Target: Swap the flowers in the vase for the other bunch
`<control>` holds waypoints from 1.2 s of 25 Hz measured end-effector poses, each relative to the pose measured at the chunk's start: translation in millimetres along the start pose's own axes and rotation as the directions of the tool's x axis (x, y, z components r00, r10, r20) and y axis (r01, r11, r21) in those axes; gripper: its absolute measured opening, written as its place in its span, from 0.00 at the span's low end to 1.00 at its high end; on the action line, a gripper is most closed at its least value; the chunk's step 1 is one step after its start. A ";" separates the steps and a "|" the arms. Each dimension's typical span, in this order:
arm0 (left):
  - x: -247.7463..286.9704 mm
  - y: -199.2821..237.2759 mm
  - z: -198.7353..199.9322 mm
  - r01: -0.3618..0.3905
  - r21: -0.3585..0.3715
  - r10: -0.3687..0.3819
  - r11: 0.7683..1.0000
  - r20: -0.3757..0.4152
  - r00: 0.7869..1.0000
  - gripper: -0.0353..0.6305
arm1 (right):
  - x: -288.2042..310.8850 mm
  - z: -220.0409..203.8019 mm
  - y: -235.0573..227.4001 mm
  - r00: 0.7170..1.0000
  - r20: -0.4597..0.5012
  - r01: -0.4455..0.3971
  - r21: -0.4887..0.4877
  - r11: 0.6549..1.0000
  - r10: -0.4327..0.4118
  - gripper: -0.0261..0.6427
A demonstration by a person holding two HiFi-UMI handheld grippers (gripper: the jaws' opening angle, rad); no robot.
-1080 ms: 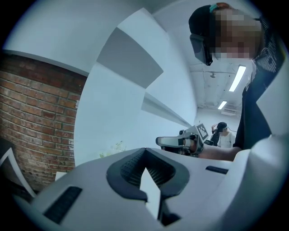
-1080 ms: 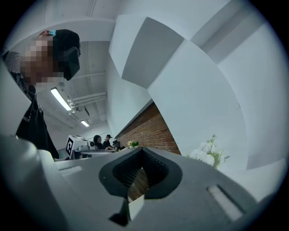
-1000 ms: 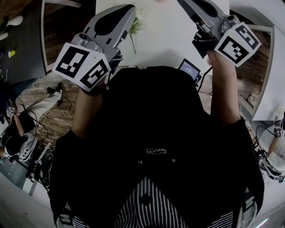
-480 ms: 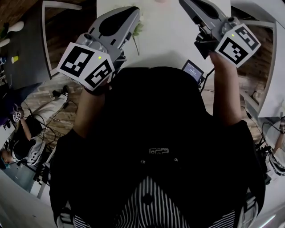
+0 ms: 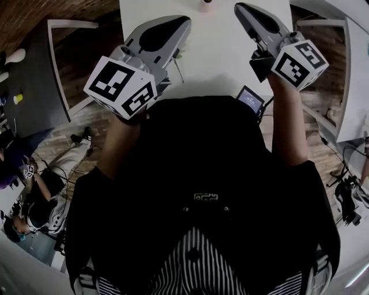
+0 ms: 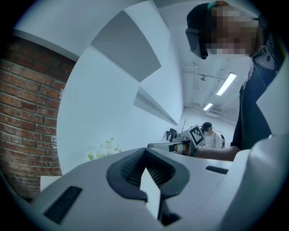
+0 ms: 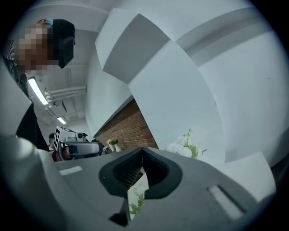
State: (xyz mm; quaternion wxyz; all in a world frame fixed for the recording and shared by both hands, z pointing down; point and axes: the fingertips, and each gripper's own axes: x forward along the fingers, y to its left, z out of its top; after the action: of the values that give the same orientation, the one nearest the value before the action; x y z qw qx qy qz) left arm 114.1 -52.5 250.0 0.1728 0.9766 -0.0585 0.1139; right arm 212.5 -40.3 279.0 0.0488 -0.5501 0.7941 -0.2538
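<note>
Both grippers are held up over the near edge of a white table [image 5: 213,52]. My left gripper [image 5: 183,23] is shut with nothing between its jaws [image 6: 145,152]. My right gripper [image 5: 239,8] is likewise shut and holds nothing [image 7: 142,151]. A green stem with leaves [image 5: 179,63] lies on the table just past the left gripper. White flowers [image 6: 104,149] show beyond the left jaws. In the right gripper view a bunch of white flowers [image 7: 184,146] stands ahead at the right, and green leaves [image 7: 137,204] show through the gap under the jaws. A pinkish object [image 5: 206,6] sits at the table's far edge.
A small device with a lit screen [image 5: 249,98] sits at the table's near edge by my right arm. A small vase with flowers [image 7: 112,144] stands far off by a brick wall [image 7: 135,124]. White frames [image 5: 63,34] flank the table, and people sit on the floor at left [image 5: 34,190].
Both grippers have sunk a little and drawn slightly toward the middle of the head view. More of the white table shows between them. Both stay shut.
</note>
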 end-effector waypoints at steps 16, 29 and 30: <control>0.1 -4.5 -15.8 0.003 -0.039 -0.003 0.999 0.006 1.000 0.06 | 13.0 -28.8 -32.3 0.999 -0.035 0.025 0.084 0.996 -0.022 0.12; -12.4 70.0 -19.6 -0.042 -0.120 0.039 0.992 -0.025 0.999 0.06 | 84.7 -74.6 -100.3 0.974 -0.179 0.161 0.125 0.979 -0.137 0.34; -13.9 72.6 -20.5 -0.048 -0.124 0.045 0.991 -0.028 0.999 0.06 | 87.3 -79.6 -104.4 0.971 -0.190 0.172 0.126 0.977 -0.146 0.35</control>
State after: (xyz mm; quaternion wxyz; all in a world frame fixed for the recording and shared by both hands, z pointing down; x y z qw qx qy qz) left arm 85.4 -112.0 288.8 0.2317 0.9607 -0.0859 0.1263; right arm 238.7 -118.7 413.3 -0.0047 -0.5821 0.7285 -0.3612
